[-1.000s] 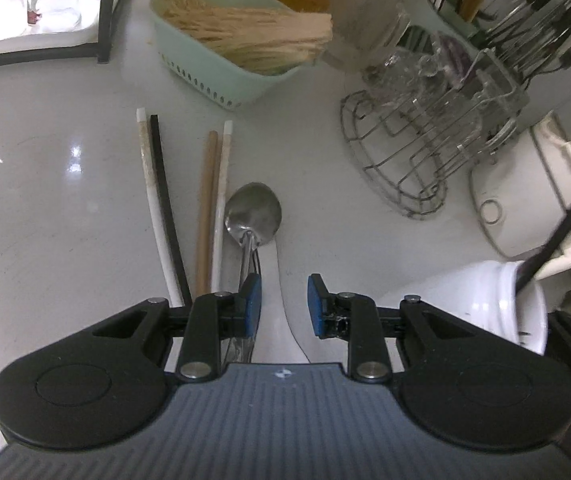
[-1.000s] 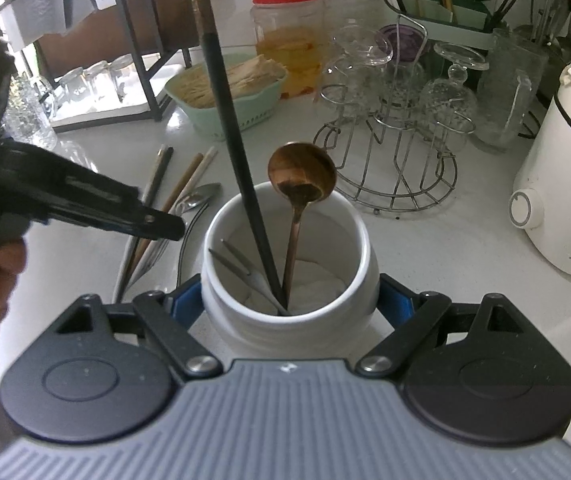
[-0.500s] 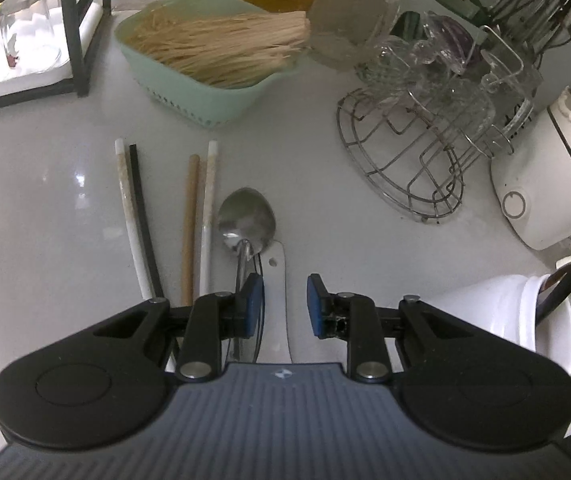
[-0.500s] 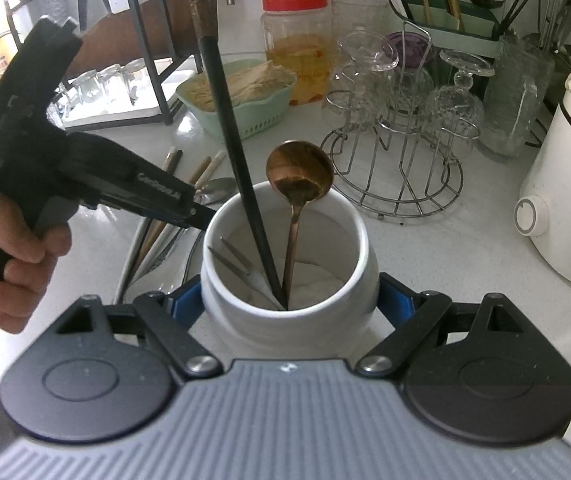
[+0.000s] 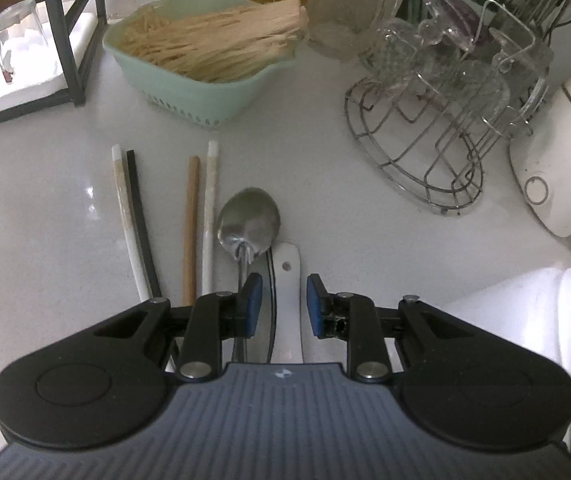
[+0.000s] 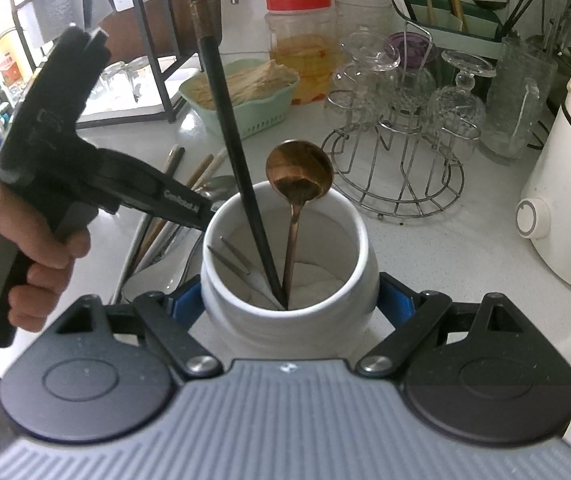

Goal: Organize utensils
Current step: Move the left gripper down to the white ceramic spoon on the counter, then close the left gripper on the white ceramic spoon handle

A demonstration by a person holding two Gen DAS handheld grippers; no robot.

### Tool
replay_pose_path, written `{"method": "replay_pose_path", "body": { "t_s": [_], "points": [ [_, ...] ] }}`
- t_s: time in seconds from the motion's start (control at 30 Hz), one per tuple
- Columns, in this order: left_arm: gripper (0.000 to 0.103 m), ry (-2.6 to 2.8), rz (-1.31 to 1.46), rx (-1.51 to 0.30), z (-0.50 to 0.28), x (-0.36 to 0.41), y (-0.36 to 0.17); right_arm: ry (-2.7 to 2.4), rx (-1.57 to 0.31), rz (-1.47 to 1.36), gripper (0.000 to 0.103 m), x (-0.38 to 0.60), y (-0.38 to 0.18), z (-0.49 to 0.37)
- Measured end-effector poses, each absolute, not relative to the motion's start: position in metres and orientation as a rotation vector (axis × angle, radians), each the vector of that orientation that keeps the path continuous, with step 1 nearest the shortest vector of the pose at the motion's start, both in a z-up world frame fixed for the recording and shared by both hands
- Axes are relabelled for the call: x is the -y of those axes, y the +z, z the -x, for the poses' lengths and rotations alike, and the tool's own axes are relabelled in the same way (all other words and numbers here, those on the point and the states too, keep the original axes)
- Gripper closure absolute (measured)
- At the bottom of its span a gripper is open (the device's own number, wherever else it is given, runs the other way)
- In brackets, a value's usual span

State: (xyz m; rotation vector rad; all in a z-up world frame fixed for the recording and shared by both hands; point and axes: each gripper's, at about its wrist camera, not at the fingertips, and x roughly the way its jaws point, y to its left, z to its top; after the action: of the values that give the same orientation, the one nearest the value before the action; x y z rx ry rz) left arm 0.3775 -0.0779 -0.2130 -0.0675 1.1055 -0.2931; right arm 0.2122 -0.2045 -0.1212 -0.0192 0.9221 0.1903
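While the left tool hangs narrowly parted over a white handle beside the steel spoon on the counter, apparently lining up a pick, the right tool clamps the white crock, seemingly steadying it for incoming utensils.

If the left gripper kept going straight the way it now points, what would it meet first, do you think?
Most likely the white handle lying flat between the open fingers of the left gripper, with the steel spoon just left of it. Depth is hard to judge, so the spoon's stem could touch first.
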Motion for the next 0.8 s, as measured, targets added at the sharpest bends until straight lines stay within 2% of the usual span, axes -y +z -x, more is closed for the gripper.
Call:
{"method": "replay_pose_path", "body": {
  "t_s": [0.3, 0.5, 0.8],
  "points": [
    [0.075, -0.292, 0.008, -1.066, -0.390, 0.089, -0.214, 0.177, -0.915, 0.020, 0.012, 0.206, -0.121, -0.210],
    [0.081, -0.282, -0.033, -1.100, -0.396, 0.094, -0.213, 0.175, -0.913, 0.018, 0.012, 0.205, -0.121, -0.209],
    [0.081, -0.261, 0.007, -1.141, -0.390, 0.087, -0.211, 0.173, -0.907, 0.017, 0.012, 0.206, -0.121, -0.208]
  ]
}}
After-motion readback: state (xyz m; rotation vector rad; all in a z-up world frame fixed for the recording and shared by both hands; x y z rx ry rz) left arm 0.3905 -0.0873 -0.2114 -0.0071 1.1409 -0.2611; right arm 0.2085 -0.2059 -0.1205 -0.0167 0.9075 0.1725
